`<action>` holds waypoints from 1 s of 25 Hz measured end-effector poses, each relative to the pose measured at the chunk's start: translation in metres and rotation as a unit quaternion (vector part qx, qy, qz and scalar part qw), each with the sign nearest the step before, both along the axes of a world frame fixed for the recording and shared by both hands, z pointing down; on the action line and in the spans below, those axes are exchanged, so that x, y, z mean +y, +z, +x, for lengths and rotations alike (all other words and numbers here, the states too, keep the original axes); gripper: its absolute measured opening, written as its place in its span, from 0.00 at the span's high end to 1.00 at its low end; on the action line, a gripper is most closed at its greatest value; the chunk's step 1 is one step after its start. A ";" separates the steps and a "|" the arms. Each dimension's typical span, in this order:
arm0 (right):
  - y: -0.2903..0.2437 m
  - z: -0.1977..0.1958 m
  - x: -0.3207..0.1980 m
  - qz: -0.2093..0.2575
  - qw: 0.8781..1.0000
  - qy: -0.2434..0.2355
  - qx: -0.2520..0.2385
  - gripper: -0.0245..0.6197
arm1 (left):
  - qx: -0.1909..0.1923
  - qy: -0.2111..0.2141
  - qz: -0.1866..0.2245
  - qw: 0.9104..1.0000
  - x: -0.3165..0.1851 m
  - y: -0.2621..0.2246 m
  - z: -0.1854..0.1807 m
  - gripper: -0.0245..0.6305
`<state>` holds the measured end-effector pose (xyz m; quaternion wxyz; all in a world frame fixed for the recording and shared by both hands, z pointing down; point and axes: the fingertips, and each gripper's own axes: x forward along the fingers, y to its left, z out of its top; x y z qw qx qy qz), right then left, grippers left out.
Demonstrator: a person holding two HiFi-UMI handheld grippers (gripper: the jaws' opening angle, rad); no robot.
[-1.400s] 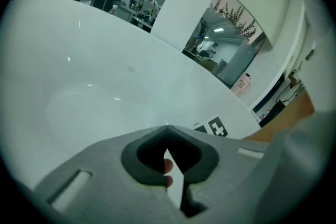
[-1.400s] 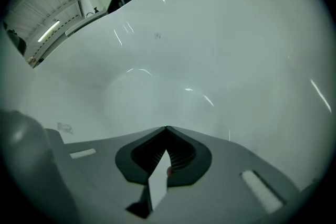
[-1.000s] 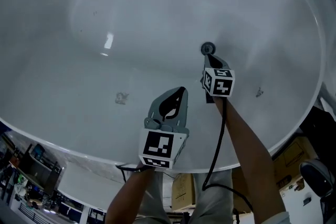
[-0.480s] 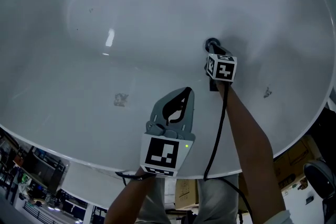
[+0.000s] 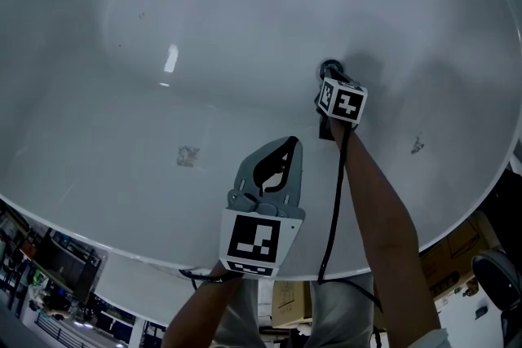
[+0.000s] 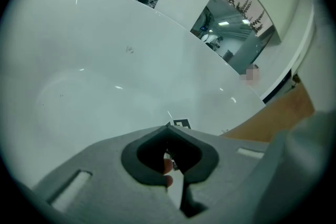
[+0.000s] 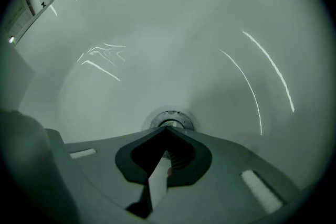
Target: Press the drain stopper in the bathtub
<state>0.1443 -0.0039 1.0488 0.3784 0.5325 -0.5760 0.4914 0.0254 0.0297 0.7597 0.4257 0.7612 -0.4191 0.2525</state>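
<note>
A white bathtub (image 5: pixel 163 134) filled the head view, seen from steeply above, its smooth basin curving away from the near rim. A small dark mark (image 5: pixel 188 153) sat on the inner wall at the left.

Left of centre, the person's left forearm (image 5: pixel 200 314) came up from the bottom edge, holding the left gripper (image 5: pixel 284 146) just inside the near rim. It pointed up and slightly right into the tub. Its marker cube (image 5: pixel 253 239) faced the camera. In the left gripper view, the grey fingers (image 6: pixel 105 176) were closed together with nothing between them, hanging over the bare tub wall (image 6: pixel 105 71).

To the right, the right forearm (image 5: pixel 383 216) stretched out long and nearly straight, reaching deep into the basin. A black cable (image 5: pixel 334 200) ran along it. The right gripper (image 5: pixel 329 77) was angled down toward the tub floor, its marker cube (image 5: pixel 342 102) tilted toward the camera. The round metal drain stopper (image 5: pixel 329 66) lay on the tub floor directly at this gripper's tip. In the right gripper view, the fingers (image 7: pixel 252 176) were shut together, empty, with their tips at the near edge of the drain stopper (image 7: pixel 171 119). Whether they actually touched it could not be told.

A second small dark mark (image 5: pixel 417 146) showed on the wall further right.
</note>
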 end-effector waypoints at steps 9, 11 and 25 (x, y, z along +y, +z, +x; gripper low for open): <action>-0.023 0.000 0.005 0.003 1.000 -0.004 -0.019 0.96 | -0.008 0.008 -0.001 1.000 0.004 -0.009 -0.004 0.96; -0.037 0.007 0.005 0.010 1.000 -0.009 -0.015 0.96 | -0.008 0.015 0.007 1.000 0.001 -0.020 0.000 0.96; -0.217 -0.001 0.020 0.076 0.995 -0.048 -0.041 0.96 | -0.014 0.068 0.051 0.996 0.000 -0.138 0.009 0.96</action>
